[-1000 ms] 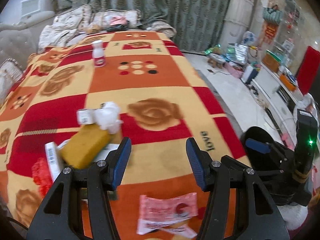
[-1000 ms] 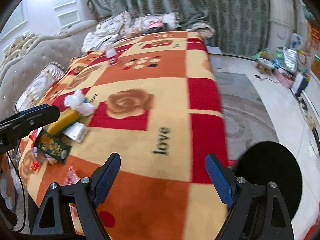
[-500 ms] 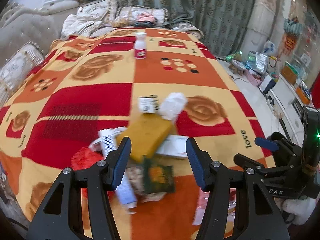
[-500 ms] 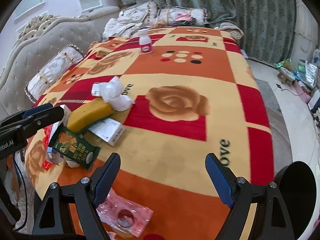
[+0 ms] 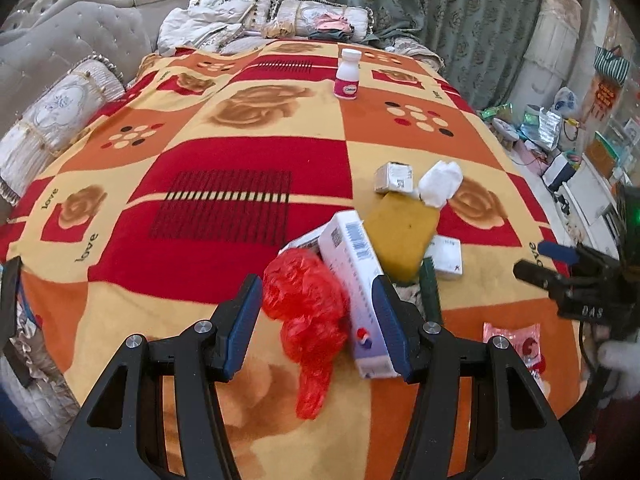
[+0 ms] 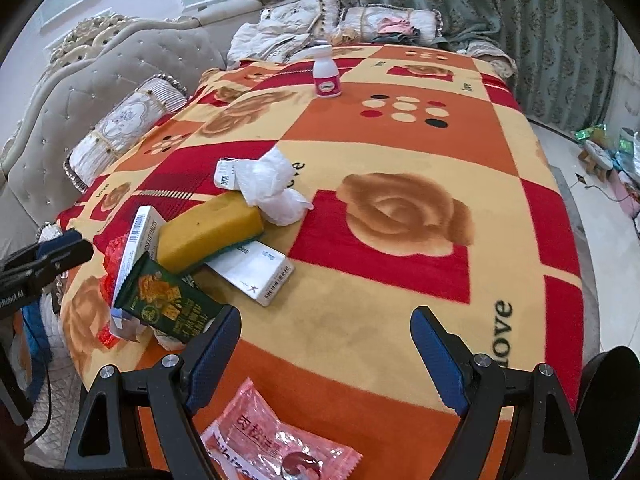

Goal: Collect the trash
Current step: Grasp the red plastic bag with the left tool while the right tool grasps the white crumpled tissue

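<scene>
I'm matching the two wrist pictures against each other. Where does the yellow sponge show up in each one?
Left wrist view: the yellow sponge lies right of centre, just beyond the left gripper, under the crumpled white tissue.
Right wrist view: the sponge lies left of centre, beyond the right gripper.
Shared landmark: the white bottle with a pink label, upright on the far blanket.

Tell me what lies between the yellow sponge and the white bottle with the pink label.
A small white carton and crumpled white tissue by the yellow sponge; beyond them, bare blanket up to the white bottle. Right wrist view.
</scene>
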`<state>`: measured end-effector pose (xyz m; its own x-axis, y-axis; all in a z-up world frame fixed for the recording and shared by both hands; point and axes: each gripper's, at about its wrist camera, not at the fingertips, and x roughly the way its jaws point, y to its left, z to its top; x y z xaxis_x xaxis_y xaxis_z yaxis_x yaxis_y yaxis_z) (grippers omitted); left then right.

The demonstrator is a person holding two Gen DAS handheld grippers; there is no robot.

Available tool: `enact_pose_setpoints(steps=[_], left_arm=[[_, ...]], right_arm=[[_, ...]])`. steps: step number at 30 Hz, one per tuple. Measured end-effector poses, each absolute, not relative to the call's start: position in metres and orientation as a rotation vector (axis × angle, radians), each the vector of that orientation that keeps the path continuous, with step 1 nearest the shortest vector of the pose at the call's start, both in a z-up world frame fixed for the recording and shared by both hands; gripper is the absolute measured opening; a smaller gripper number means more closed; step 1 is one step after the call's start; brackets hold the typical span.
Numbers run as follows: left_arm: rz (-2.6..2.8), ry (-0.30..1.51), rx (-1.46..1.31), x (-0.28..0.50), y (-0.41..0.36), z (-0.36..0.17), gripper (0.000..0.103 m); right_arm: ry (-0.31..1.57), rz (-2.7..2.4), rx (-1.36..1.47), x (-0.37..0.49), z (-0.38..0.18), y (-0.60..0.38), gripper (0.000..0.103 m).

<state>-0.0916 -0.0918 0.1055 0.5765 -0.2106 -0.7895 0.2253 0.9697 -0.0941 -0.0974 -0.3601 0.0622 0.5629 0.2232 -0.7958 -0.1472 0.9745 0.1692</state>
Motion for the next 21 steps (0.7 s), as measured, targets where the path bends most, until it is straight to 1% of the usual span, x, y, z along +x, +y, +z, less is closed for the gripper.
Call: enact_pose_setpoints(steps=[9, 14, 21], left_arm=[[-0.256, 0.956, 0.025, -0.096, -0.085, 0.092, 0.056], [-0.245, 0.992, -0.056, -0.084, -0.072, 0.078, 0.056], [-0.264, 1.017, -0.147, -0.072, -0.066, 0.063, 0.056]], right_arm=[[0.943, 0.255, 0.061, -0.087, 0.068, -0.346, 0.085], [0.934, 0.264, 0.081, -0.071, 0.07, -0.343, 0.085], [0.94, 0.31, 0.149, -0.025, 0.069, -0.333, 0.085]])
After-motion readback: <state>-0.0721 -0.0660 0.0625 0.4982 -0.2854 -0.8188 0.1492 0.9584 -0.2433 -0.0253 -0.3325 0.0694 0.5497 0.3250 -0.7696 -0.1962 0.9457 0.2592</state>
